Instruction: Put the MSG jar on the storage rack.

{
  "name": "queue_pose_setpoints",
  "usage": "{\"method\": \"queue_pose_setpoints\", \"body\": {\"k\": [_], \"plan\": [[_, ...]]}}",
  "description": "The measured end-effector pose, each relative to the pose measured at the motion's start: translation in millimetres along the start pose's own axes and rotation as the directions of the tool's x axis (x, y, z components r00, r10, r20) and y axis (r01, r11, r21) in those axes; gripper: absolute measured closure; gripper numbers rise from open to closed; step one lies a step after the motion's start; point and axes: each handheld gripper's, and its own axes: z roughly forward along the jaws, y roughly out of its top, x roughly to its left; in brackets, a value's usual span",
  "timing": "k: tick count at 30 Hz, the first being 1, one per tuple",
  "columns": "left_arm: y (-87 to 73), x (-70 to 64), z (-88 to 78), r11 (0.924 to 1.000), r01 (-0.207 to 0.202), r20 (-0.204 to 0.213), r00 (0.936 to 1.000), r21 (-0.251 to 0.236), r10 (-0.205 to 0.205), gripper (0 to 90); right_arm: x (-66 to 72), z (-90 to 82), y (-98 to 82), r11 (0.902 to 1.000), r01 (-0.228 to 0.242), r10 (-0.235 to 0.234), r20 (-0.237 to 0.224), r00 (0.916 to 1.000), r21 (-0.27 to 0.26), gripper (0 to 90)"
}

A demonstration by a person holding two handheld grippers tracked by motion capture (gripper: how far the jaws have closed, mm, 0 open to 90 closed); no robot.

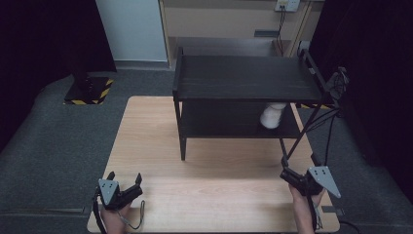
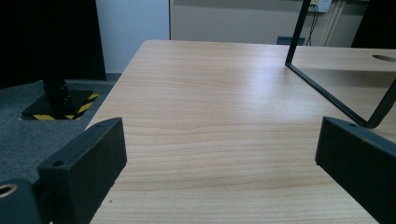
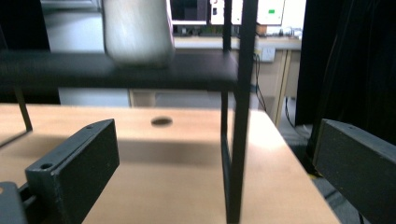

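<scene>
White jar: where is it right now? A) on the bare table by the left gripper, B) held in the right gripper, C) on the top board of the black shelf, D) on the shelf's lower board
D: the white jar stands on the lower board of the black shelf, toward its right end, while the right gripper is open below it.

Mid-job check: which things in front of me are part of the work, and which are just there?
Part of the work:
white jar on the lower shelf
black shelf rack
right gripper, open, nearest the rack
left gripper, open

Just there:
wooden table
striped stand base on the floor
wall socket
</scene>
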Motion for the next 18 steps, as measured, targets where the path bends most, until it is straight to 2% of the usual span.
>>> {"method": "queue_pose_setpoints", "body": {"k": [2,3,10,14,18], "plan": [[-0.2,-0.4,-0.3,1.0,0.0,-0.002,1.0,-0.001,0.0,1.1,-4.2,-7.8,-9.1,0.9995,-0.017,0.017,-0.002,0.9999,0.025,0.5],[-0.3,-0.3,-0.4,1.0,0.001,-0.002,1.0,-0.002,-0.001,1.1,-5.6,-15.8,-20.4,0.9987,-0.032,0.032,0.007,0.9995,0.038,0.5],[1.1,-1.5,0.8,0.9999,-0.013,0.001,0.9999,0.009,0.013,1.1,-7.7,-28.0,-43.9,0.9961,-0.032,0.029,0.033,0.999,0.083,0.5],[2.3,-3.5,1.1,0.9997,-0.014,-0.009,0.9999,0.017,0.015,0.9,-12.8,-33.3,-55.8,0.9969,-0.059,0.059,0.006,0.9983,0.052,0.5],[2.9,-5.1,1.7,0.9995,-0.022,-0.014,0.9997,0.023,0.022,0.9,-10.1,-37.3,-60.4,0.9977,-0.062,0.062,0.011,0.998,0.027,0.5]]}}
